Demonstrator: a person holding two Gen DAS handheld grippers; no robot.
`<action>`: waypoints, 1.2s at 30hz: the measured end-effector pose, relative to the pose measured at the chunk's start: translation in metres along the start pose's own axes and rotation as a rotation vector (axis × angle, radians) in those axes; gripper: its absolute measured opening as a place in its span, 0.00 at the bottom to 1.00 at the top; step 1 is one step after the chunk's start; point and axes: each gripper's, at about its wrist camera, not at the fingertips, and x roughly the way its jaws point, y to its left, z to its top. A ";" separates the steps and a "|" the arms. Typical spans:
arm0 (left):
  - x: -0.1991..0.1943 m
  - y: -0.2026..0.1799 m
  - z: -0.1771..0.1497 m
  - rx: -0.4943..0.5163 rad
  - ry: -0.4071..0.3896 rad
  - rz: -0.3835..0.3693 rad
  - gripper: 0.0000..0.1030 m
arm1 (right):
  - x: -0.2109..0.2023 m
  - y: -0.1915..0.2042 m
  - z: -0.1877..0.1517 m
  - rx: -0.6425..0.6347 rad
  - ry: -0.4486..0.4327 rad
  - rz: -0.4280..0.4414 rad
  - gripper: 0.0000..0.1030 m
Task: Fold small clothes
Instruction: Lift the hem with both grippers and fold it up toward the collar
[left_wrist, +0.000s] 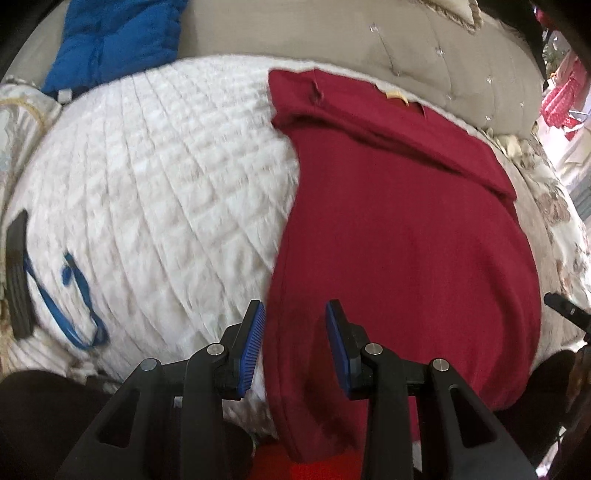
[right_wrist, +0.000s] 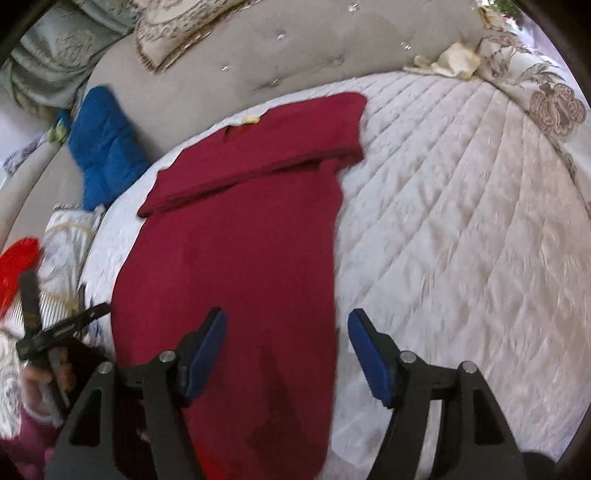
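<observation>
We are working on one red garment (left_wrist: 399, 236), which is lying flat on the white quilted bed cover (left_wrist: 155, 192), with its far end already turned over into a band next to the padded headboard (left_wrist: 424, 48). Judging by that, we are partway through the fold, and the near end hanging toward us is still waiting to be taken up.

Our left tool (left_wrist: 295, 343) is hovering over the near left edge of the garment with its jaws parted and no cloth visibly pinched between them. Our right tool (right_wrist: 286, 347) is standing over the garment's near right edge, its jaws spread wide and gripping nothing.

The next move, as we are reading it, calls for lowering both tools onto the near corners, clamping the cloth, and carrying that end up toward the folded band while keeping the edges square.

Counting: one red garment, one blue padded item (right_wrist: 105, 147) lying beyond the garment's far left corner, one blue strap (left_wrist: 74, 295) on the cover to the garment's left, and two tools.
</observation>
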 end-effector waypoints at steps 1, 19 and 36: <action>0.002 -0.001 -0.004 0.007 0.021 -0.007 0.12 | 0.000 0.003 -0.006 -0.022 0.023 -0.009 0.70; 0.008 -0.006 -0.029 0.065 0.064 0.081 0.13 | 0.011 0.014 -0.053 -0.071 0.193 -0.023 0.75; 0.024 -0.007 -0.042 0.091 0.253 0.065 0.13 | 0.028 0.027 -0.063 -0.109 0.275 -0.003 0.77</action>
